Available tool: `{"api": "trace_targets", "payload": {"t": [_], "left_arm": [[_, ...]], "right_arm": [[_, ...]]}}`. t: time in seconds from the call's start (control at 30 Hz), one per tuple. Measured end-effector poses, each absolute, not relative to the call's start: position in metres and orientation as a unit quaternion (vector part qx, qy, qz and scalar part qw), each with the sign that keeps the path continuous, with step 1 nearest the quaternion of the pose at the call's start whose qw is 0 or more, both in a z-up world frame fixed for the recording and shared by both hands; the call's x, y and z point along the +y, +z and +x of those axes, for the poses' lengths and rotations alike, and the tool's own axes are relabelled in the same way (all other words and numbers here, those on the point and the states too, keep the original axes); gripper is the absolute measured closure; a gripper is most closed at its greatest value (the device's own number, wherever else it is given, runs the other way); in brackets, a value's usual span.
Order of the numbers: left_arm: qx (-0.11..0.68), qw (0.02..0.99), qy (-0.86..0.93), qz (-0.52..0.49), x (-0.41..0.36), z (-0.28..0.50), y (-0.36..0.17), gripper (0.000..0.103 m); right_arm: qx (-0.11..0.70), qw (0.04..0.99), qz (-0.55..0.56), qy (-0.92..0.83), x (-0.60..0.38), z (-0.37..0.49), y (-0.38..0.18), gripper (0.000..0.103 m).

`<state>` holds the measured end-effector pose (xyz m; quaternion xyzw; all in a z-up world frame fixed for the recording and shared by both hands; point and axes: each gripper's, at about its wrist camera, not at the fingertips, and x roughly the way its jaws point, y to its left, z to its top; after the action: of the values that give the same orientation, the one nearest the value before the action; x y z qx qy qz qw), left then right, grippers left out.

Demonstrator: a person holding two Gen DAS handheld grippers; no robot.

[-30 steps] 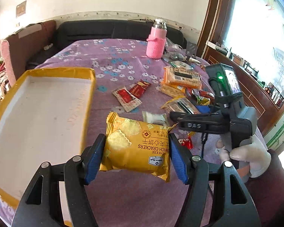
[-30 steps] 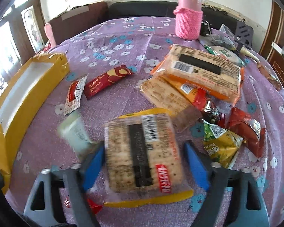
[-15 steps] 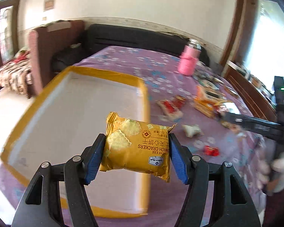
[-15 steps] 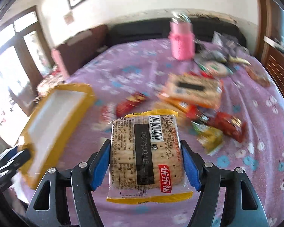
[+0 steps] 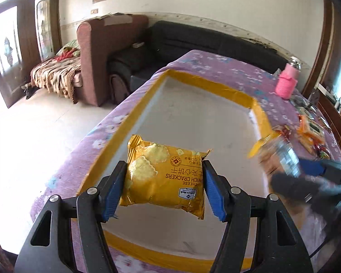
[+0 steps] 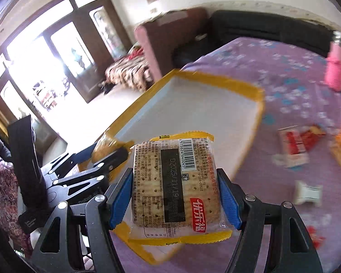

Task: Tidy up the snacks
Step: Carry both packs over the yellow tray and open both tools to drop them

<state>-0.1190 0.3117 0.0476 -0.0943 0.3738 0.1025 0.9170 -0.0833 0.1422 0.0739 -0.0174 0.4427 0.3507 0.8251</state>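
Observation:
My left gripper (image 5: 164,186) is shut on a yellow pack of cheese sandwich crackers (image 5: 163,175), held in the air above the near part of a shallow white tray with a yellow rim (image 5: 206,84). My right gripper (image 6: 176,195) is shut on a clear pack of soda crackers (image 6: 175,186) with a barcode and a red label, and hangs over the near right corner of the same tray (image 6: 218,79). In the left wrist view the right gripper (image 5: 307,170) comes in blurred from the right with its pack. The left gripper (image 6: 106,157) shows at the left of the right wrist view.
The purple flowered tablecloth (image 5: 229,68) carries a pink bottle (image 5: 286,86) at the far right and several loose snack packs (image 6: 295,145) right of the tray. A brown armchair (image 5: 106,52) and a black sofa (image 5: 193,41) stand beyond the table. Floor lies left of the table edge.
Both grippers have swung left from the snack pile to the tray, each still holding its cracker pack. The right one lifted its pack off the cloth.

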Motion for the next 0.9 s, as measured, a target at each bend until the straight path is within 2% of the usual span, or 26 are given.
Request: {"api": "trace_targets", "payload": {"t": [0.3, 0.63, 0.8, 0.9], "left_arm": [[0.38, 0.909, 0.118, -0.124, 0.331, -0.127, 0.034, 0.036], [0.382, 0.901, 0.144, -0.149, 0.333, -0.14, 0.042, 0.034], [0.363, 0.91, 0.159, -0.122, 0.321, -0.152, 0.06, 0.033], [0.349, 0.917, 0.165, -0.098, 0.308, -0.158, 0.072, 0.029]], "right_arm": [[0.467, 0.814, -0.049, 0.34, 0.185, -0.075, 0.024, 0.033], [0.456, 0.816, -0.043, 0.354, 0.181, -0.081, 0.027, 0.031], [0.431, 0.824, -0.033, 0.366, 0.172, -0.094, 0.045, 0.031], [0.404, 0.836, -0.032, 0.369, 0.16, -0.105, 0.06, 0.031]]}}
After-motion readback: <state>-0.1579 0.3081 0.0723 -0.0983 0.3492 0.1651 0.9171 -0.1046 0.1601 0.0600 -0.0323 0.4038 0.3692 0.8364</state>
